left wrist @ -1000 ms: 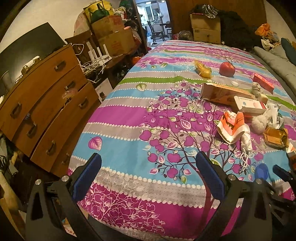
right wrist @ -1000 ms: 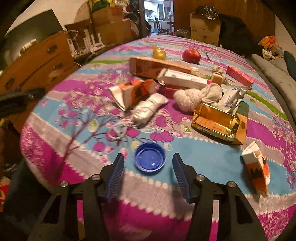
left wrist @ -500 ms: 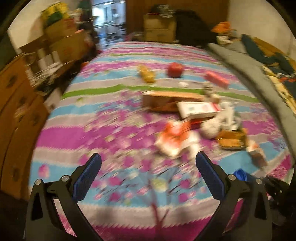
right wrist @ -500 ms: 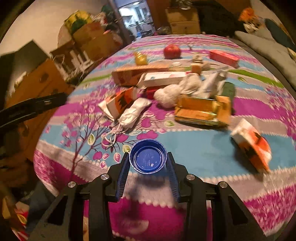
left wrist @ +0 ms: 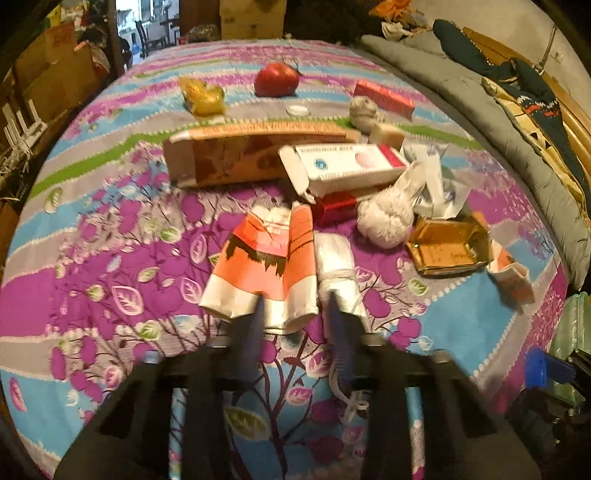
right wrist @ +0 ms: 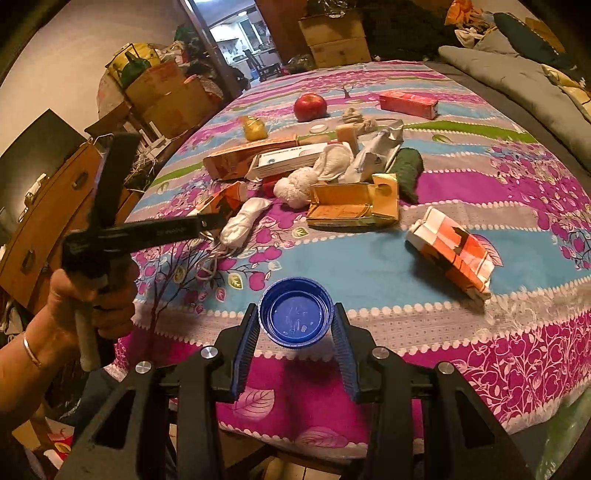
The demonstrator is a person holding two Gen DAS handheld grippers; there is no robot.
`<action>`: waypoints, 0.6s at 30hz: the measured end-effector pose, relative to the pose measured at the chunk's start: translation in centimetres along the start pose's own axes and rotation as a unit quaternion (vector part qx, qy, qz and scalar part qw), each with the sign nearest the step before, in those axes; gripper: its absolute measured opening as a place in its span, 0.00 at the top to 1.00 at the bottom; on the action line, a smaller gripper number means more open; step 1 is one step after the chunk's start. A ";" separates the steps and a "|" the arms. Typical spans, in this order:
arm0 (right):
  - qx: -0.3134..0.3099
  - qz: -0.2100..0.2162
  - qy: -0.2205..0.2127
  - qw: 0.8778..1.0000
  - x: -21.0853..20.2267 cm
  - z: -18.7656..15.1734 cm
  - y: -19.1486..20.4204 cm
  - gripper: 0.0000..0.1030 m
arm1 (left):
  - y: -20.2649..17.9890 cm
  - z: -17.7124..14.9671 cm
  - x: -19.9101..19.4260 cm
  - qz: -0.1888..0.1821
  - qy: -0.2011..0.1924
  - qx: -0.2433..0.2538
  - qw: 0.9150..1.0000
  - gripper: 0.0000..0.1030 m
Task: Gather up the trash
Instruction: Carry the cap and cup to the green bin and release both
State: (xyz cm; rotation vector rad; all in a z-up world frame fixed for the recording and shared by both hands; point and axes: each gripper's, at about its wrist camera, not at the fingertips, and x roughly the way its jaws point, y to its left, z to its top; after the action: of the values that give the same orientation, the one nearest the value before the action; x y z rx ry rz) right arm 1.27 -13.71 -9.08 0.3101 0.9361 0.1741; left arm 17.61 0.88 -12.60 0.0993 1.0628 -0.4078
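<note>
Blue cap (right wrist: 295, 313) between right fingers (right wrist: 341, 349)

Warm, dim indoor light; left wrist view motion-blurred, right wrist view sharp. Fisheye bending, dark corners; bright doorway (right wrist: 242, 27) glares behind.

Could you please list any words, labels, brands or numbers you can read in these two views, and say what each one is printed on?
None can be read with confidence.
White carton: a line of print and round logos, too blurred.
Left gripper: pale lettering on its bar in the right wrist view, too small.
Gold box: faint print, illegible.
Orange carton: no legible text.
</note>
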 end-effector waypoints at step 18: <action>-0.006 0.004 -0.090 0.996 -6.8 3.8 -0.2 0.60 | -3.7 1.3 -11.2 0.021 -0.079 0.015 0.997 0.96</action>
State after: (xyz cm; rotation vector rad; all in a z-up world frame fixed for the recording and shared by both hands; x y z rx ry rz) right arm 0.43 -16.55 -1.87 0.3131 0.7557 0.1555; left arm 12.65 0.27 -1.83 0.1141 0.8972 -0.3884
